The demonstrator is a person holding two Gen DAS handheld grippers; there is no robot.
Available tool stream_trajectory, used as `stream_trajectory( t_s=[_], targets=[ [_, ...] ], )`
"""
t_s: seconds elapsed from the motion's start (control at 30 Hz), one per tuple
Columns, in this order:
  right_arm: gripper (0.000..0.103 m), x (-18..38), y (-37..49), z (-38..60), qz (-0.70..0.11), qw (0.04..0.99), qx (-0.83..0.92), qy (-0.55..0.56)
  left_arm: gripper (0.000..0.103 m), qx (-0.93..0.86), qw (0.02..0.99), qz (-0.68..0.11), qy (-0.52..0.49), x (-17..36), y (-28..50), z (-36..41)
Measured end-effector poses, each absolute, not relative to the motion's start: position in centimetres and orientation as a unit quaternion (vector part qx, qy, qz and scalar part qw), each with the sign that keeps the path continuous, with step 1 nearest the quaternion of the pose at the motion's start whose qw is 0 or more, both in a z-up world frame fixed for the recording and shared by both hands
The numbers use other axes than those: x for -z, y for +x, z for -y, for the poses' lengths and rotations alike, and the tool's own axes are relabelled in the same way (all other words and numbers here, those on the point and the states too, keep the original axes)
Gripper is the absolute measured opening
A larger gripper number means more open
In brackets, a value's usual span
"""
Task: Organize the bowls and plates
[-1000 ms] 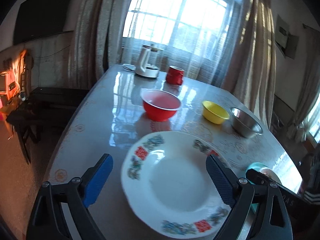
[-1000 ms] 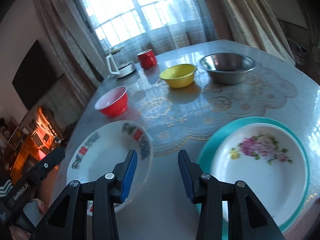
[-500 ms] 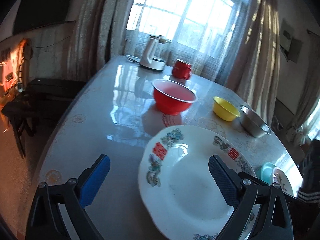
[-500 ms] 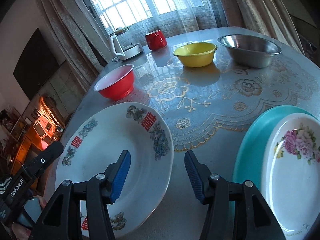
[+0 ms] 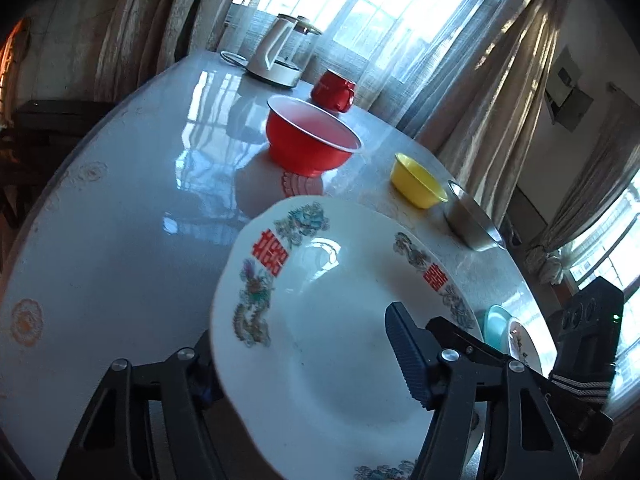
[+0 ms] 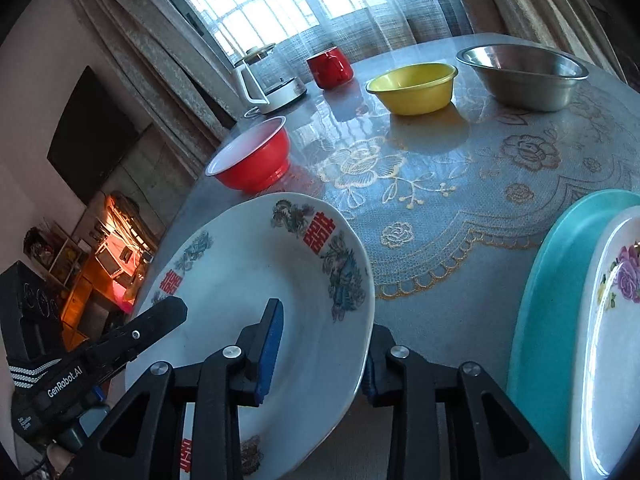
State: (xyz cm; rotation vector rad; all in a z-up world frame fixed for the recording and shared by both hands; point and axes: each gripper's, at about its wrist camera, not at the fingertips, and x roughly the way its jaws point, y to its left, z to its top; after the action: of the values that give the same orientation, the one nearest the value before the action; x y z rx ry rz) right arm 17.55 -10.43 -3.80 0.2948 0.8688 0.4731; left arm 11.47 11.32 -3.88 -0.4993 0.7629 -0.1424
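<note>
Closing from opposite sides, both hand-held grippers, left and right, straddle the white plate's rim, not yet clamped; plate on surface, nearer rim-edges between fingers.

left wrist: close over table's left near edge, angled down toward window | right wrist: close, from the right, same heading | shared: white dragon-patterned deep plate, red plastic bowl

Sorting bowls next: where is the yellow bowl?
In the right wrist view, the yellow bowl sits far across the table, between the red mug and the steel bowl.
</note>
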Motion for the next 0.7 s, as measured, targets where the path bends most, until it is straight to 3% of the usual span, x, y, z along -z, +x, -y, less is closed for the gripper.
stream_trajectory(
  t_s=[0.13,0.47,0.7],
  targets=[
    [0.033,3.7,17.4,10.4,-0.416,0.87,-0.224,0.139,0.066,0.068,0.895,-0.367,-0.245,3.9,11.5,-11.5],
    [0.022,4.3,17.8,11.6,-0.418,0.862,-0.226,0.176,0.044,0.061,0.893,-0.372,-0.244,4.1,11.6,-11.8],
    [0.022,4.1,16.9,11.7,-0.412,0.863,-0.234,0.173,0.042,0.072,0.899,-0.361,-0.24,3.7,11.2,-11.7]
  ],
)
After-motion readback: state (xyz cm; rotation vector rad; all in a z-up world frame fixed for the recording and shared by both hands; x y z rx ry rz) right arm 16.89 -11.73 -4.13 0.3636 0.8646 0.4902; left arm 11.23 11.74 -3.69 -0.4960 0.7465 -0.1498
